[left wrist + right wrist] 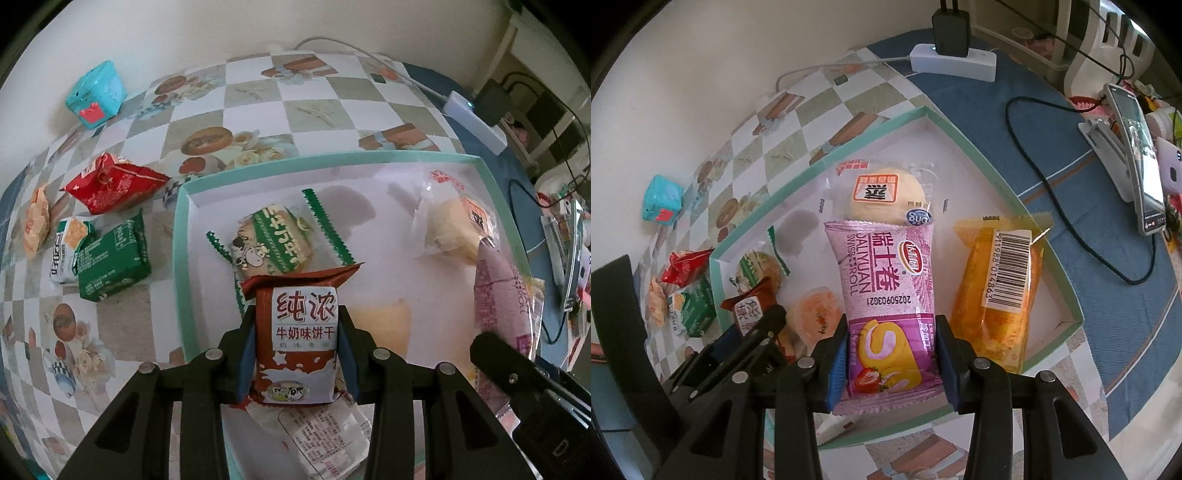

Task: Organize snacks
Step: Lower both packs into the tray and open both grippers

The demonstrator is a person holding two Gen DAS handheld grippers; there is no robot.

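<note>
Left wrist view: the left claw [297,332] grips a brown biscuit packet [301,332] over the green-rimmed tray [180,258], above a green-edged cookie pack [275,240]. Only here, a red packet [110,184] and a green packet [110,266] show clearly on the checkered bench [258,96].

Right wrist view: the right claw [891,360] clamps a pink swiss roll packet [886,295] in the tray, beside an orange cake packet [997,295]. A phone [1141,162] and power strip [955,62] appear.

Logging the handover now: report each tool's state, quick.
Left tool: closed on the brown milk biscuit pack, above the tray.
Right tool: closed on the pink Swiss roll pack.
</note>
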